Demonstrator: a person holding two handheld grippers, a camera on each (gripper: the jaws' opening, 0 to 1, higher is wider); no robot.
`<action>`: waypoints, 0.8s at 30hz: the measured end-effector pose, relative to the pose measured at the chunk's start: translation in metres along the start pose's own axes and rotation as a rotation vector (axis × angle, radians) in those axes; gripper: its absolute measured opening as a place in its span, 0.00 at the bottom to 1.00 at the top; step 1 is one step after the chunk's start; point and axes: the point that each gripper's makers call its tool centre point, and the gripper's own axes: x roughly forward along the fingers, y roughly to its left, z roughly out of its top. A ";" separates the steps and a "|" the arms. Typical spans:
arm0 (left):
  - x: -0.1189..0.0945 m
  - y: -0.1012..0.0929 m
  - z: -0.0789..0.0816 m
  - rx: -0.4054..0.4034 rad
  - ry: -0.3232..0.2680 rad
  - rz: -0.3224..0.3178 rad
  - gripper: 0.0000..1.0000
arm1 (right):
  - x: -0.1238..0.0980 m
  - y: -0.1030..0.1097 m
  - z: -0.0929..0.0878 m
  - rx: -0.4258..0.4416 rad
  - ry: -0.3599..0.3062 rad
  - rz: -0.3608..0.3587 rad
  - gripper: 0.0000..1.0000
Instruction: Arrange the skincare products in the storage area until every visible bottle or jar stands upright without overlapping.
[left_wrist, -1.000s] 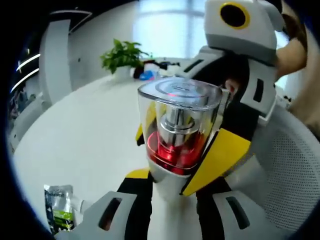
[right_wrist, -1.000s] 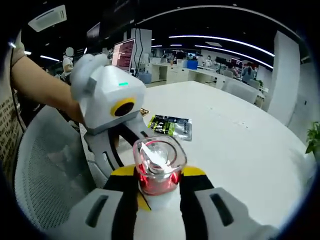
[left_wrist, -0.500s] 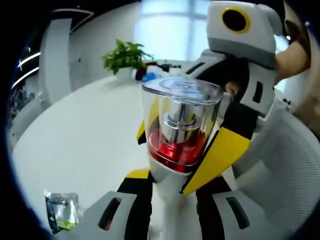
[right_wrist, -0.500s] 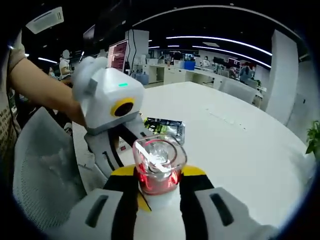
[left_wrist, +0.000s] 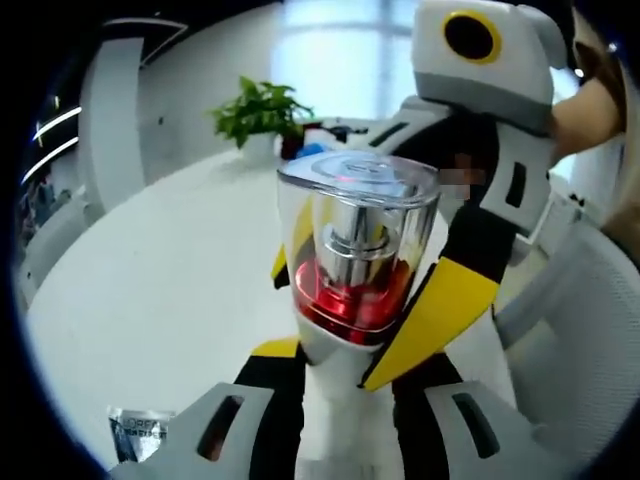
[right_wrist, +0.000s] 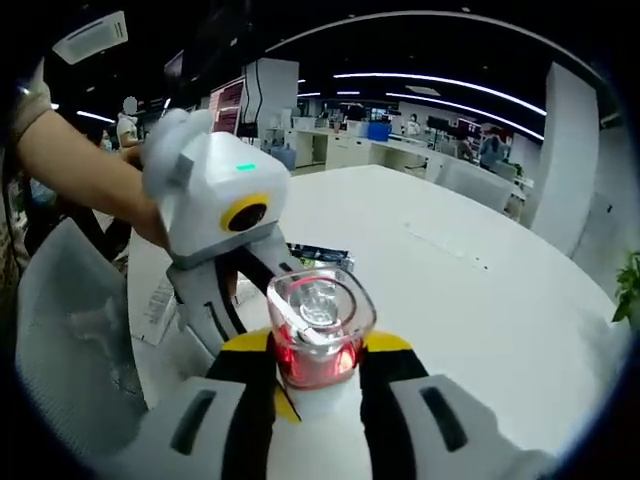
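A skincare bottle (left_wrist: 355, 250) with a clear cap, silver pump, red collar and white body is held up over the white table. In the left gripper view its white body runs down between my left gripper's (left_wrist: 345, 400) jaws, which are shut on it. My right gripper (left_wrist: 357, 295) comes in from the right, its yellow fingertips (left_wrist: 435, 315) pressed against the bottle below the cap. In the right gripper view the same bottle (right_wrist: 318, 320) stands between my right gripper's (right_wrist: 318, 365) jaws, shut on it, while the left gripper (right_wrist: 235, 300) reaches in from the left.
The round white table (left_wrist: 150, 280) spreads out below. A green-printed sachet (left_wrist: 140, 445) lies on it, partly behind the bottle as sachet (right_wrist: 318, 255). A potted plant (left_wrist: 262, 108) stands at the far edge. A white mesh chair (right_wrist: 60, 340) is close by. A person's arm (right_wrist: 80, 170) holds the left gripper.
Both views have shifted a little with the hands; the sachet and chair sit differently in frame. The bottle stays held between both grippers.
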 end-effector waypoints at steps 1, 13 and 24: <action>0.000 0.003 0.000 0.003 0.001 0.002 0.30 | 0.002 -0.003 0.001 -0.003 -0.002 -0.001 0.32; 0.007 0.034 0.005 0.015 0.022 0.008 0.30 | 0.018 -0.030 0.006 -0.017 -0.002 -0.006 0.32; 0.009 0.048 0.007 0.023 0.026 0.007 0.30 | 0.027 -0.041 0.009 -0.021 0.000 0.001 0.32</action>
